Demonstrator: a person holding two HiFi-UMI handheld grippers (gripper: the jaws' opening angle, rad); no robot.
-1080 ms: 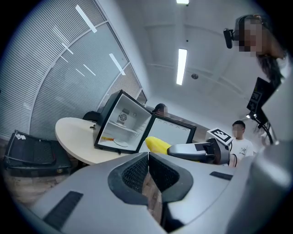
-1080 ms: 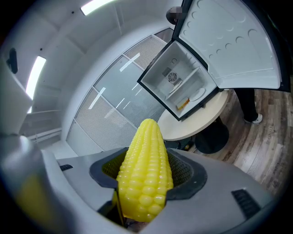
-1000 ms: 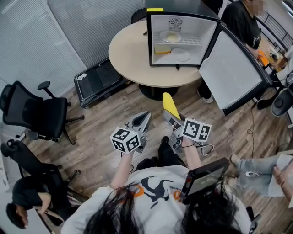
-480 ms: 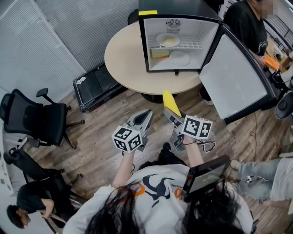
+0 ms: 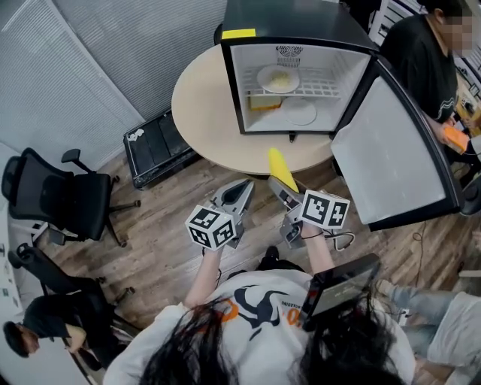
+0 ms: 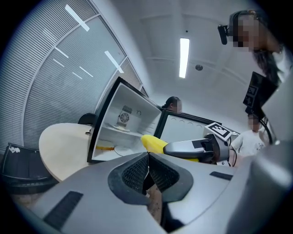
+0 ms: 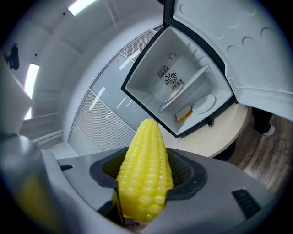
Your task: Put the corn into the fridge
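Clamps the right gripper on a yellow corn cob, jaws pressed against both sides of its thick end, pointed tip sticking out beyond them. Holds the left gripper with its 2 jaws shut tight together, nothing between them. Carries both low over the wooden floor, the left one just left of the right one and apart from it, both aimed far toward the table. Points the cob at the near edge of a round beige table, well short of the fridge and not yet inside it.

Faces a small black fridge standing on that table, white inside, door swung wide open to the right. Finds 1 plate with something pale yellow on the wire shelf, 1 white plate on the fridge floor below, and a yellow block just left of that lower plate.

Passes a black office chair at the left and a low black cart between chair and table. Shares the room with 1 person in black standing far right behind the door and another person in black at the near left.
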